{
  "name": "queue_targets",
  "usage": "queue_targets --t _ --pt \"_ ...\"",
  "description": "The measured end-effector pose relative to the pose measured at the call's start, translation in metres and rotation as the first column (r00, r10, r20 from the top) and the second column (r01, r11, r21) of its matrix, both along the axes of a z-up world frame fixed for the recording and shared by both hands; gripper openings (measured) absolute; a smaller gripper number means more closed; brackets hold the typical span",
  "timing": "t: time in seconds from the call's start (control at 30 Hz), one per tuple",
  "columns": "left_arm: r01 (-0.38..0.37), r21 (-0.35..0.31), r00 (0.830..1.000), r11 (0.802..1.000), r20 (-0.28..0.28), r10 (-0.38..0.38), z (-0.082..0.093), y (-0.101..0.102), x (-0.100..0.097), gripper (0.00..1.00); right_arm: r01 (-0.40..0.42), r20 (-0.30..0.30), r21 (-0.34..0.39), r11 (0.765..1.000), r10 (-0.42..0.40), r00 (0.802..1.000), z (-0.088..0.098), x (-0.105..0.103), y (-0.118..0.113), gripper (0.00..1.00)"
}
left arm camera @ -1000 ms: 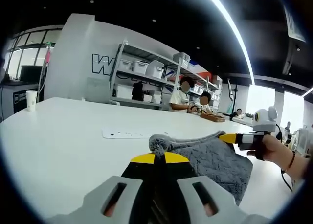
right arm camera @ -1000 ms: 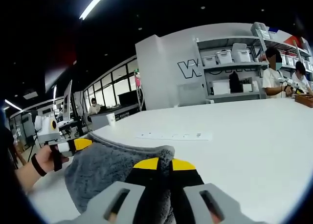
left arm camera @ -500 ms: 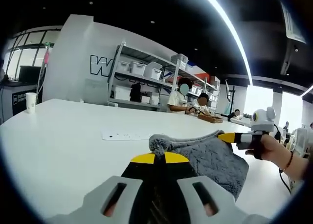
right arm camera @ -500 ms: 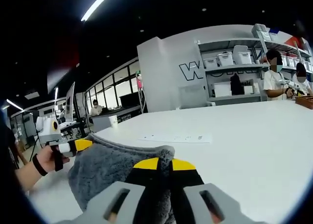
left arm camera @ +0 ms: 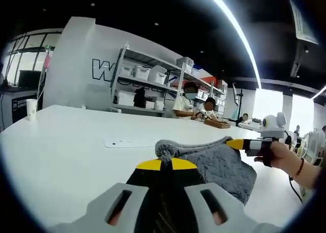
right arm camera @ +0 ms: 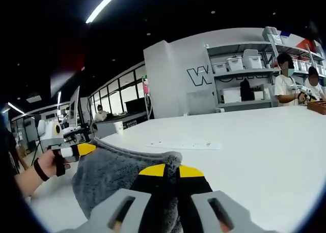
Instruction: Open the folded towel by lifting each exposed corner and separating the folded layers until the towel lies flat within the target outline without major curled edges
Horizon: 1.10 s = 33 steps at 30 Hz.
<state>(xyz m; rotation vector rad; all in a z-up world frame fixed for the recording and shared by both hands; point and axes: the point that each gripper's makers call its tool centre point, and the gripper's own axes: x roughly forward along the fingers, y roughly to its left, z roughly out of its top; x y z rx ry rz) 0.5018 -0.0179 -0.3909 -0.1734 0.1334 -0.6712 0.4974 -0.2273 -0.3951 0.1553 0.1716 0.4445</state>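
A grey fluffy towel [left arm camera: 221, 164] hangs stretched between both grippers above the white table [left arm camera: 66, 141]. My left gripper [left arm camera: 166, 165] is shut on one corner of the towel, whose bunched tip pokes up above the yellow jaw tips. In the left gripper view my right gripper [left arm camera: 235, 144] comes in from the right, held by a hand, shut on the far corner. In the right gripper view my right gripper [right arm camera: 171, 170] is shut on the towel [right arm camera: 109, 174], and my left gripper [right arm camera: 84, 149] holds the other corner at the left.
A flat white sheet with small marks [left arm camera: 130, 141] lies on the table beyond the towel. A paper cup [left arm camera: 31, 109] stands at the far left edge. Shelves with white bins [left arm camera: 147, 85] and seated people stand behind the table.
Both views have tilted up a little. The towel stays held at both corners, stretched between the grippers much as before.
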Motion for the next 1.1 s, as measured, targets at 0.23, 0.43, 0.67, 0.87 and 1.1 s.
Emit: queue_targets --t 0.23,0.43,0.67,0.87,1.1 --pt "0.009 -0.006 1.000 1.000 0.007 -0.009 0.004 0.000 -0.004 0.02 0.000 0.005 0.007 1.000 0.000 1.000 0.003 -0.002 -0.001 0.00" --pt "0.017 -0.018 1.000 1.000 0.021 -0.017 0.009 0.001 -0.010 0.01 -0.010 0.036 -0.011 1.000 0.010 0.999 0.014 -0.008 0.001 0.00" --pt "0.022 -0.017 0.999 1.000 0.035 -0.021 0.012 0.000 -0.016 0.01 -0.014 0.032 0.004 1.000 0.013 0.999 0.010 -0.010 -0.001 0.00" --pt "0.027 -0.021 0.998 0.999 0.052 -0.026 0.014 -0.006 -0.031 0.01 -0.003 0.038 0.000 1.000 0.003 0.999 0.009 -0.014 -0.003 0.00" --pt "0.021 -0.017 0.997 1.000 0.077 -0.020 0.018 -0.004 -0.035 0.01 -0.008 0.071 -0.036 0.999 0.010 0.997 0.019 -0.020 0.001 0.00"
